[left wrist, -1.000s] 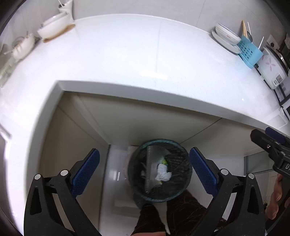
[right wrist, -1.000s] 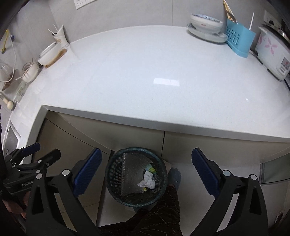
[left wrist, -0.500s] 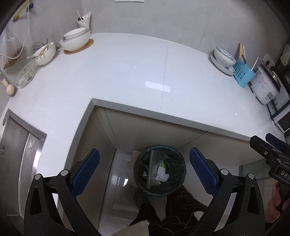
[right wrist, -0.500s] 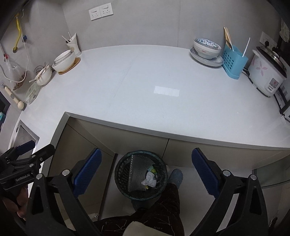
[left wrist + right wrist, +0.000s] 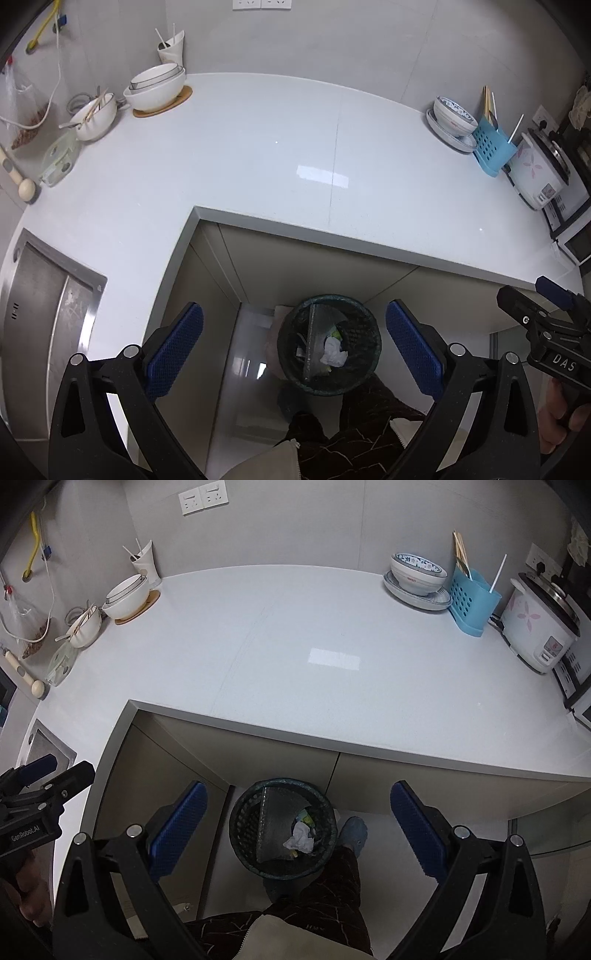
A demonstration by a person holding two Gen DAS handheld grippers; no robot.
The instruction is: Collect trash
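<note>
**Both tools lifted high above the bin, jaws wide and empty**

The left tool (image 5: 294,349) and the right tool (image 5: 299,829) both hang over the floor in front of the L-shaped white tabletop (image 5: 258,158), each with its blue-padded jaws spread wide and nothing between them. Straight below, between the pads in both views, stands the dark mesh trash bin (image 5: 328,356) on the floor, just in front of the cabinet fronts under the tabletop. Inside it lie a crumpled white paper (image 5: 334,352), a scrap of yellow-green wrapper (image 5: 306,816) and a grey sheet leaning against the wall of the bin.

Compared with a second ago, both cameras have risen and pulled back: the bin looks smaller, and far more of the room now shows. The wall sockets (image 5: 203,496), the sink (image 5: 40,306) at the left and the whole back wall have come into view, where before the tabletop edge filled the upper part. The contents of the bin lie as they did.

On the tabletop, white bowls (image 5: 157,88) sit at the far left corner; a patterned bowl on a plate (image 5: 417,576), a blue utensil holder (image 5: 474,602) and a rice cooker (image 5: 535,627) stand at the far right. The person's dark patterned trousers (image 5: 317,908) and a slipper (image 5: 354,832) beside the bin show at the bottom.
</note>
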